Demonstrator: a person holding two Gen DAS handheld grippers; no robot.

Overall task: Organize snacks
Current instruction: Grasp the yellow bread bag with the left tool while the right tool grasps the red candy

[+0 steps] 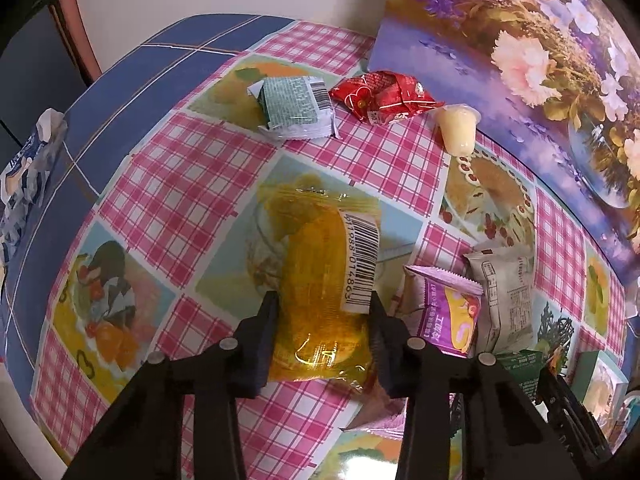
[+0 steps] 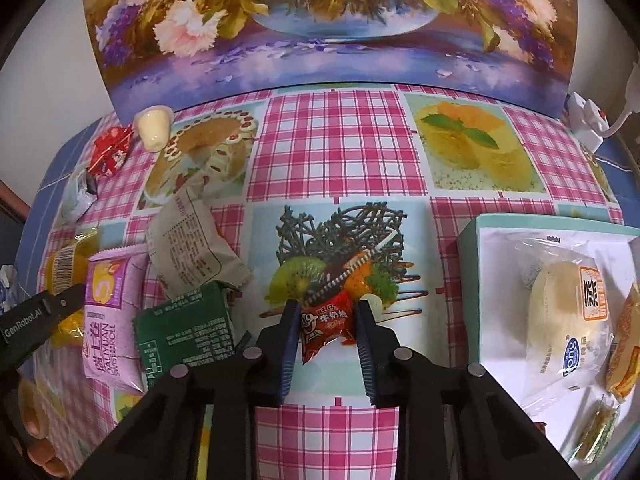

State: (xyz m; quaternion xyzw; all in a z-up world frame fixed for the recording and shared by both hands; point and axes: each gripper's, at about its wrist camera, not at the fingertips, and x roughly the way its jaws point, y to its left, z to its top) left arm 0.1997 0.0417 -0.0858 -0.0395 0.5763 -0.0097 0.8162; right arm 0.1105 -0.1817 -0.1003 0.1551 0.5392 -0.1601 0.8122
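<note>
My left gripper (image 1: 322, 304) is shut on a yellow transparent snack pack (image 1: 320, 276) with a barcode label, over the checked tablecloth. My right gripper (image 2: 326, 312) is shut on a small red milk candy packet (image 2: 324, 326) above the table. A white box (image 2: 500, 236) at the right holds a white bun pack (image 2: 560, 312) and an orange pack (image 2: 624, 344). A purple Swiss roll pack (image 2: 106, 320), a green pack (image 2: 184, 332) and a grey-beige pack (image 2: 192, 248) lie left of the right gripper. The left gripper's finger (image 2: 44, 312) shows at the left edge of the right wrist view.
A teal-and-white pack (image 1: 296, 108), a red wrapper (image 1: 380, 96) and a pale jelly cup (image 1: 458, 128) lie at the table's far side. A flower painting (image 2: 320, 20) leans against the wall behind. A tissue pack (image 1: 28, 168) sits at the left edge. A white power strip (image 2: 586, 120) lies far right.
</note>
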